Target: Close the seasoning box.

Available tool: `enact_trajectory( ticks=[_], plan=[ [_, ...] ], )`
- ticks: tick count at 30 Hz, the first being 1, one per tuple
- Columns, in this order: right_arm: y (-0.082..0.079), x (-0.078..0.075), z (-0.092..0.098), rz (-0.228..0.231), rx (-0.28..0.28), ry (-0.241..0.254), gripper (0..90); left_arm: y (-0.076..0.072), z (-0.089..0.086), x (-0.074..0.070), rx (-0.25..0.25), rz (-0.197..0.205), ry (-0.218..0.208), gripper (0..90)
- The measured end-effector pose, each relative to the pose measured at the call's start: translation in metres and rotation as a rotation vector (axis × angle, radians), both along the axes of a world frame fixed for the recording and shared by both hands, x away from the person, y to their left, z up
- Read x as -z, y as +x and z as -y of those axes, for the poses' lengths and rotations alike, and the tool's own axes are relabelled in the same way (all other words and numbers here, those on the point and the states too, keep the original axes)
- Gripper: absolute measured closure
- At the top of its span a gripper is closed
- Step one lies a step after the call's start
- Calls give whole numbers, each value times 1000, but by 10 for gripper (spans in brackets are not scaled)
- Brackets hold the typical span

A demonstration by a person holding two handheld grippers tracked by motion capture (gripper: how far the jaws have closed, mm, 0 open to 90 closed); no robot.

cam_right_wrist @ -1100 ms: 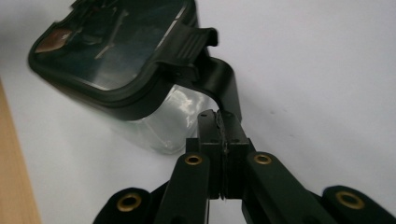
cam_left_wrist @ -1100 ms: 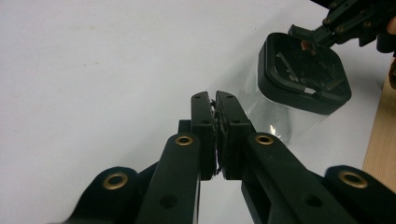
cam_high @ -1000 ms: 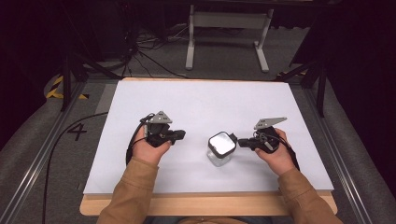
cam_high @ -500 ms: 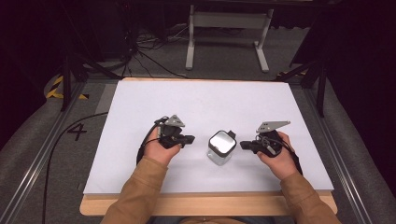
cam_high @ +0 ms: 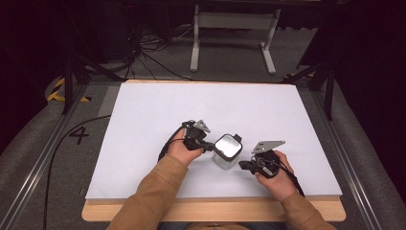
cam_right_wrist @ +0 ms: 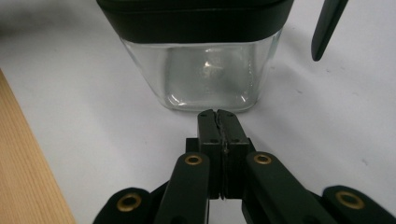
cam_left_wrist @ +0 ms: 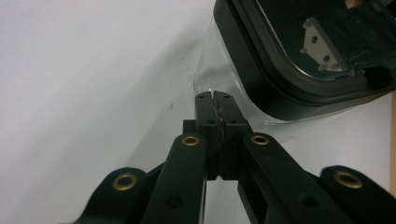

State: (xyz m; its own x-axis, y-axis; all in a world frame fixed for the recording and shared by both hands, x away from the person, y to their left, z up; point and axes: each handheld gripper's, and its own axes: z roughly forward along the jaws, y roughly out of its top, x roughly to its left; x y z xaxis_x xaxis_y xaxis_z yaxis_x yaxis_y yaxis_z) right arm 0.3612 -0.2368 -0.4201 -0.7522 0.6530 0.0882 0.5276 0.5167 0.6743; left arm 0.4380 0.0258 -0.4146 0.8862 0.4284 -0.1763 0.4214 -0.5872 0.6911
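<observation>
Both grippers have closed in since a second ago on the square clear glass jar with a black lid at the white worktop's near centre, left gripper at its nine o'clock and right gripper at its four o'clock, each with jaws pressed together on nothing, so the approach seems in hand and the next move calls for spreading the jaws to grip.

A black "4" on the grey floor left of the table.
</observation>
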Motion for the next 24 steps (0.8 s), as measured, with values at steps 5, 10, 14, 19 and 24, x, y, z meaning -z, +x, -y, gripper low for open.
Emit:
enact_trajectory(
  ticks=[5, 10, 14, 19, 24],
  plan=[
    [1, 0, 0, 11, 9, 10, 900, -2, -1, -1, -1, 4, -2, 898],
    [5, -2, 5, 13, 29, -5, 900, -8, -1, -4, 12, -3, 24, 899],
    [9, -5, 14, 15, 60, 5, 900, -11, -1, -5, 28, -14, 30, 899],
    [14, -7, 25, 20, 95, 15, 900, -19, 2, -6, 66, -42, 55, 898],
    [18, -9, 33, 19, 118, 36, 900, -27, 6, -8, 92, -45, 87, 899]
  ],
)
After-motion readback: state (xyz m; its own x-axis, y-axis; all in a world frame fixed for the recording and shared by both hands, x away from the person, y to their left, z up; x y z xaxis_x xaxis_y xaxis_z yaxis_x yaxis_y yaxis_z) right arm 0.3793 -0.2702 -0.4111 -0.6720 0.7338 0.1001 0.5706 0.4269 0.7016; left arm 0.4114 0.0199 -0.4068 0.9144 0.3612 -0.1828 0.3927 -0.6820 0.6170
